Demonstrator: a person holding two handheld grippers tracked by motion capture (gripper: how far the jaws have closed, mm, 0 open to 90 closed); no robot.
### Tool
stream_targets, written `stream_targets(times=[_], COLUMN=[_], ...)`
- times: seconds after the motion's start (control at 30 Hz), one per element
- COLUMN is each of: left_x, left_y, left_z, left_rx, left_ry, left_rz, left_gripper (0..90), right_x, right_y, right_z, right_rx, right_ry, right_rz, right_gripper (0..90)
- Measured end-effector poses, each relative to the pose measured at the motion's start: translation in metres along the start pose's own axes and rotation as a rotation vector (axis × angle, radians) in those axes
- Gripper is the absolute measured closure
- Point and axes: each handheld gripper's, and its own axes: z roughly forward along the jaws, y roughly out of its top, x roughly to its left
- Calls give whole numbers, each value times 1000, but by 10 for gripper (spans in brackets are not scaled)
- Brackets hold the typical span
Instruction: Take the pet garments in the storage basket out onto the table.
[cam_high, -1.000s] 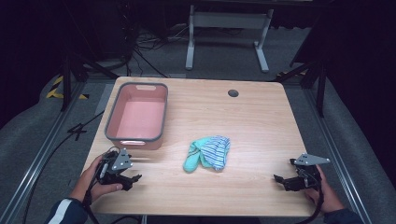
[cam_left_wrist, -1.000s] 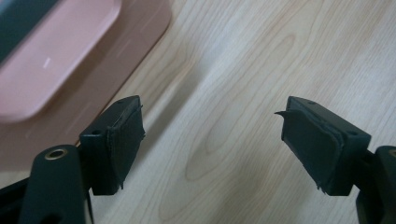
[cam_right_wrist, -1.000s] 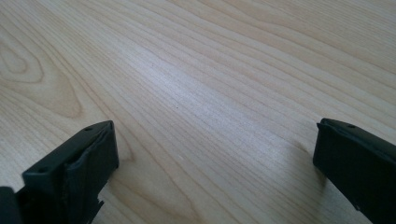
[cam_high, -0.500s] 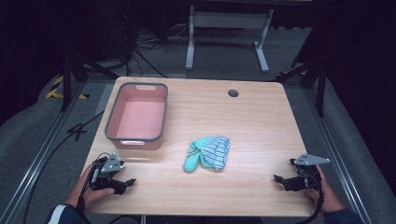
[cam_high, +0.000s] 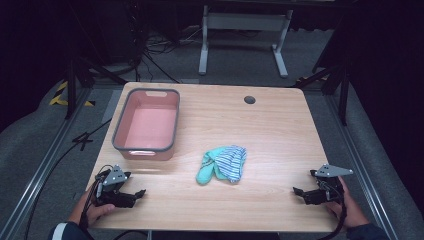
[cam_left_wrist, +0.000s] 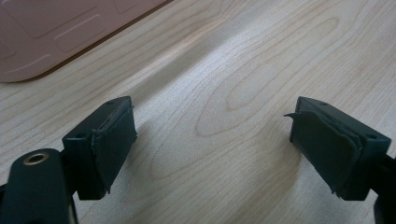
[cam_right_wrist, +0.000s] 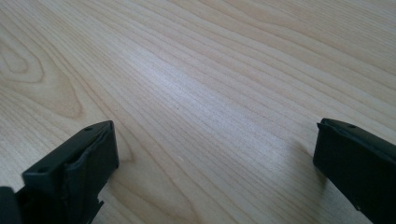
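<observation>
We see left tongs (cam_high: 134, 194) at near-left corner of desk (cam_high: 280, 135), jaws spread wide, nothing between them; bare wood under them in left gripper view (cam_left_wrist: 212, 135). Right tongs (cam_high: 300, 192) at near-right edge, jaws also wide apart and empty, wood grain between them in right gripper view (cam_right_wrist: 215, 154). Both held low by hands. Pink tub with grey rim (cam_high: 118, 134) at far-left, just beyond left tongs. Crumpled teal and striped socks (cam_high: 222, 164) mid-desk, between both tongs, well apart from each. Dark round grommet hole (cam_high: 249, 99) near far edge.
</observation>
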Motion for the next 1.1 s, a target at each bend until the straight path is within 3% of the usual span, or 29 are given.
stream_targets(times=[0.73, 0.83, 1.0, 1.1], left_x=[-1, -2, 0, 0], left_y=[1, 1, 2, 2], left_z=[1, 2, 1, 1], left_rx=[0, -2, 4, 4], left_ry=[6, -1, 16, 17], left_rz=[-3, -18, 17, 14], left_gripper=[136, 134, 130, 129], right_x=[0, 0, 0, 0], right_y=[0, 0, 0, 0], right_z=[0, 0, 0, 0], right_rx=[0, 0, 1, 1], right_ry=[1, 0, -1, -1], right_rz=[0, 0, 0, 0], right_gripper=[4, 4, 5, 5])
